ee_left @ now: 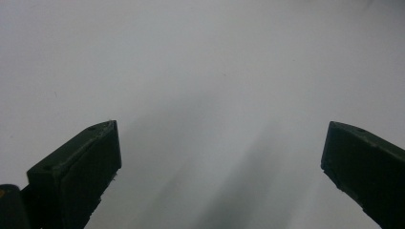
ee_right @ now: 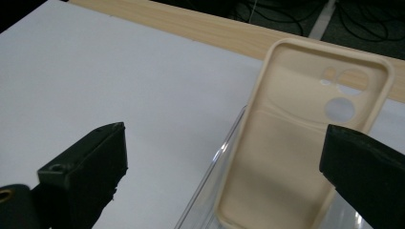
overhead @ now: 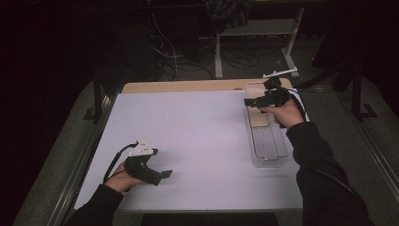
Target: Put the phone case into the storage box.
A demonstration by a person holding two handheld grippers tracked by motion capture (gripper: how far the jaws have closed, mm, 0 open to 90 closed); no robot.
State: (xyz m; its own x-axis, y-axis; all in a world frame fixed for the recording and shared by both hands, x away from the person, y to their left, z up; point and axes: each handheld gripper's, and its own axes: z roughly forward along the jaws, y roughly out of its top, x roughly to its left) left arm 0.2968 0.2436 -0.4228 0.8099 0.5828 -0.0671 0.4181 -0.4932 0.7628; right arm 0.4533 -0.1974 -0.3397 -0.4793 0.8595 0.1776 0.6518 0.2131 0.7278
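Over on the left, the left hand-held gripper [overhead: 162,175] sits low over the white tabletop [overhead: 197,141], held in the person's left hand [overhead: 123,178], jaws spread wide and released, with bare white surface between and ahead of them in the left gripper view. Its cable trails back beside the wrist, grey plate on top.

Across to the right, well apart from it, the right hand-held gripper [overhead: 248,102] hangs over the far end of a clear plastic tray [overhead: 270,157], gripped by the right hand [overhead: 287,113]. Its jaws stand wide apart too, released, nothing between the pads. Just ahead of and below those jaws lies the beige phone case [ee_right: 296,143], inner side up, resting in the tray with its camera cutouts at the far end. The right jaw overlaps the case's edge in the right gripper view; whether it touches I cannot tell. Beyond the case runs the tabletop's wooden edge [ee_right: 191,24].
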